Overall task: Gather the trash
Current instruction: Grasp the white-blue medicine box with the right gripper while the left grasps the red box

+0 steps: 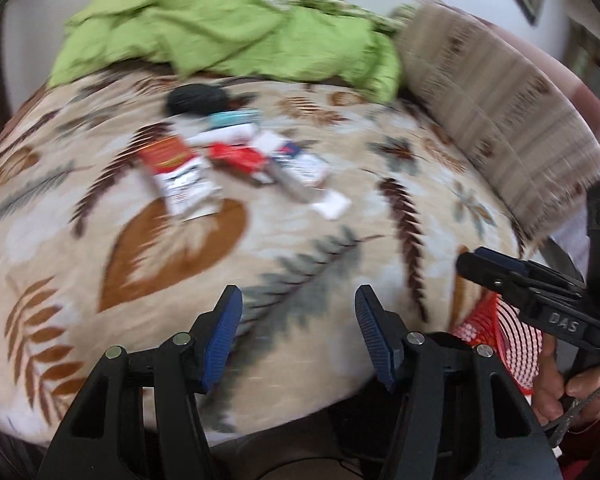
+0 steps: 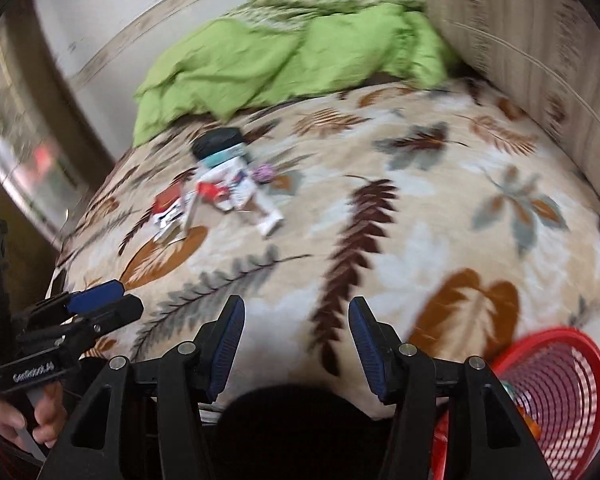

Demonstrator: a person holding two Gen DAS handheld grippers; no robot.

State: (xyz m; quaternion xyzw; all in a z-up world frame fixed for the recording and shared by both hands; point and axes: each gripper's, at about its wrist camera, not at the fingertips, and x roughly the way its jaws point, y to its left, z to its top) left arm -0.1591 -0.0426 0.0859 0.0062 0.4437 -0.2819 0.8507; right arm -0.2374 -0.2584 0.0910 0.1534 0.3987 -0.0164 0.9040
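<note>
A wide bed covered by a beige blanket printed with brown and grey leaves [image 1: 204,240] is filling both views, spreading out ahead of both pairs of jaws. A crumpled lime-green quilt [image 1: 228,36] is lying along the far edge of it, well beyond the jaws, and a tall beige striped cushion [image 1: 500,120] is standing to the far right of them. A red plastic mesh basket [image 2: 556,384] is sitting at the near edge of the bed, just to the right of the right gripper's jaws; in the left wrist view it is showing partly behind the other tool.

The trash is lying in a loose cluster on the blanket, ahead of and somewhat left of both pairs of jaws, well apart from them: a round black lid-like object [image 1: 196,98] farthest away, a red-and-white printed flat packet [image 1: 180,168] nearest the left, a crumpled red wrapper [image 1: 236,158] beside it, and a white carton with blue print [image 1: 300,164] to its right. Blur is hiding finer detail.

The left gripper [image 1: 298,338] is hanging over the near part of the blanket with its blue-padded jaws standing apart and nothing between them. The right gripper [image 2: 296,350] is hanging likewise, jaws parted and empty. A hand [image 2: 32,420] is holding the left tool's handle.
</note>
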